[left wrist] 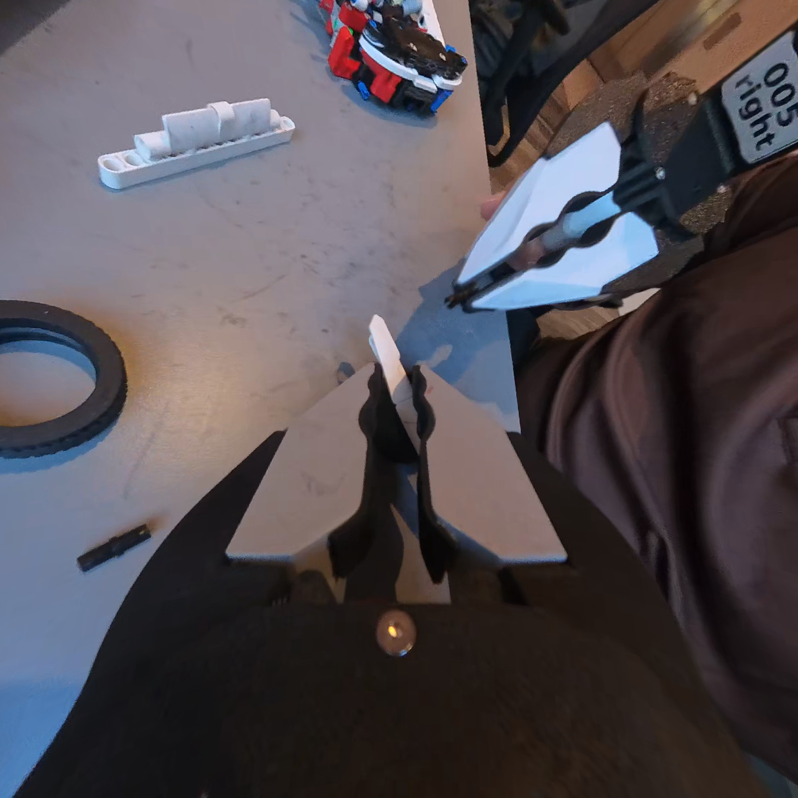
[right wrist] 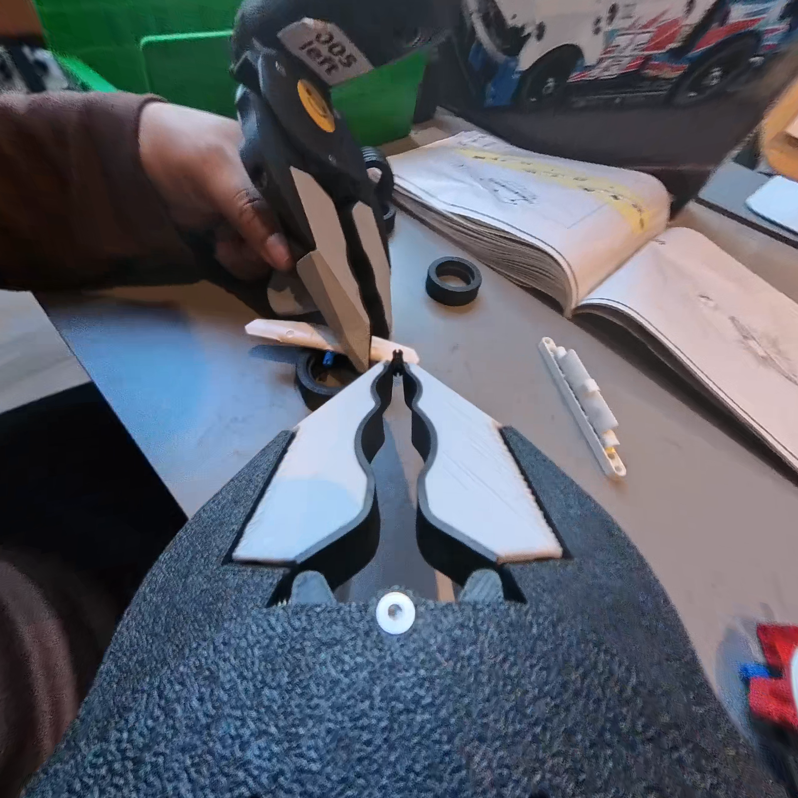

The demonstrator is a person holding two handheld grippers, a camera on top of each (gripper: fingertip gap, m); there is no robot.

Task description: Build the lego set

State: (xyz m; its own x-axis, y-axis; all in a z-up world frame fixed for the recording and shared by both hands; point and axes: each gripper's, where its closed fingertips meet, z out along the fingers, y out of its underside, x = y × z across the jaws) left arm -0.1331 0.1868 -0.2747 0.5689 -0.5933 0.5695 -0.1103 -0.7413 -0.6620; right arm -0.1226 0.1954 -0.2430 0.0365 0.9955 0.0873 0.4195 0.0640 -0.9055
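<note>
My left gripper is shut on a thin white panel piece, which sticks out past its tips; in the right wrist view the panel lies level just above a small black tyre. My right gripper is shut on a tiny black pin, whose tip is right next to the panel's near end. In the left wrist view the right gripper hovers up and to the right of the panel, apart from it.
A white beam assembly and the red, white and black car model lie farther out. A large black tyre and a black axle sit at the left. An open instruction book and another tyre are behind. The table edge is close on the right. The black axle lies around 11 centimeters away from my left fingertips.
</note>
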